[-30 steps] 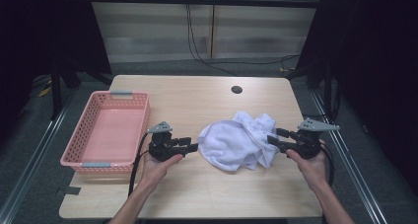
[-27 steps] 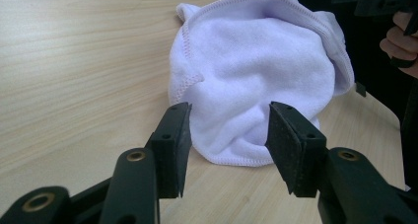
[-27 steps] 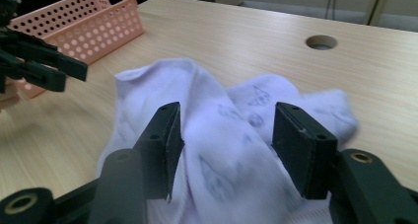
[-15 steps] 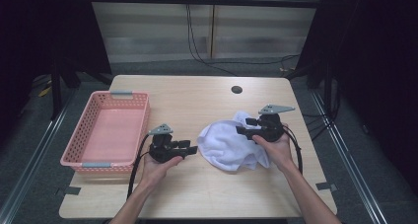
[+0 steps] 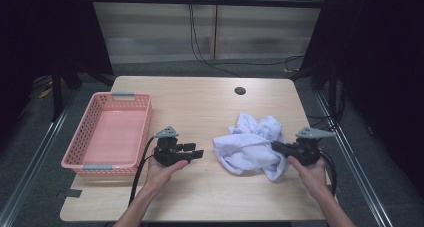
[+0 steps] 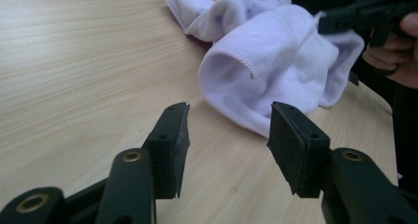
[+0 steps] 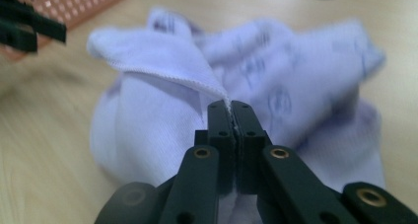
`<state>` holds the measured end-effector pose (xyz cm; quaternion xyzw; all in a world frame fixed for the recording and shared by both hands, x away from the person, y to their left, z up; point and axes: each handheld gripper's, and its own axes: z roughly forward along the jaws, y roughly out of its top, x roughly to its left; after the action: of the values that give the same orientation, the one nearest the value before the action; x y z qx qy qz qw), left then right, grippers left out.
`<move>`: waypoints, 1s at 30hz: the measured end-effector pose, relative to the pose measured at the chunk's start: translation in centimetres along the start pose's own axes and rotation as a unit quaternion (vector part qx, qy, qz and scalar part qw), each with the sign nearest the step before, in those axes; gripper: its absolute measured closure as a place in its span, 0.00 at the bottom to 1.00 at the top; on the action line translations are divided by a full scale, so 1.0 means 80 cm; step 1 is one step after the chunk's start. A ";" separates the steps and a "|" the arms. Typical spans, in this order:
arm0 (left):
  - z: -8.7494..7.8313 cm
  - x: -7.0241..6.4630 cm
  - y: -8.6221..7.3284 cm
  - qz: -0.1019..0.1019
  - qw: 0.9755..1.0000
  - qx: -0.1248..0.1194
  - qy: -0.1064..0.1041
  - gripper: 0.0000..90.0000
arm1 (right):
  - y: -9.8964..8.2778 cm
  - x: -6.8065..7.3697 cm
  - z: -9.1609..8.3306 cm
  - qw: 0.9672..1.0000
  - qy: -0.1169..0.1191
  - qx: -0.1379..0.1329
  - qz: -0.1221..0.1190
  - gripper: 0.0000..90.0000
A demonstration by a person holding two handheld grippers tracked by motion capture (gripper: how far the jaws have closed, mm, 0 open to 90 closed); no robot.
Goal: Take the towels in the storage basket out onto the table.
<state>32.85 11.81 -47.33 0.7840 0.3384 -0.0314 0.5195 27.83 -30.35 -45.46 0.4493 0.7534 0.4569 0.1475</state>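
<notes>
High view: the white towel (image 5: 252, 147) lies crumpled on the right half of the wooden table (image 5: 200, 107). The right gripper (image 5: 276, 147) has just clamped together on a hemmed fold of it (the edge is pinched between the pads in the right gripper view). The left gripper (image 5: 196, 153) rests just left of the towel, jaws parted and empty, beside the pink basket (image 5: 107, 132).

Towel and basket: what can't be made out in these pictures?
- Towel: printed pattern blurred in the right gripper view.
- Towel: far side hidden behind its own folds in the left gripper view.
- Basket: cut off by the top edge in the right gripper view.
- Towel: underside hidden in the high view.
</notes>
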 end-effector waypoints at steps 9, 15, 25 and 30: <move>-0.004 -0.003 0.000 0.007 1.000 0.002 -0.009 0.61 | -0.039 0.004 -0.018 0.999 -0.012 0.043 0.002 0.61; -0.013 0.001 0.000 0.004 1.000 -0.007 -0.002 0.61 | -0.007 0.021 -0.014 1.000 0.000 0.005 -0.015 0.49; -0.018 0.005 -0.003 0.000 1.000 -0.008 0.003 0.59 | 0.041 0.047 0.013 0.998 0.059 -0.029 -0.017 0.64; -0.017 0.003 -0.005 0.000 1.000 -0.006 0.000 0.59 | 0.053 0.081 0.071 0.993 0.109 0.009 -0.038 0.60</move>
<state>32.39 13.18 -47.14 0.7811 0.3384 -0.0289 0.5240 30.17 -21.14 -43.83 0.3694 0.7855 0.4904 0.0781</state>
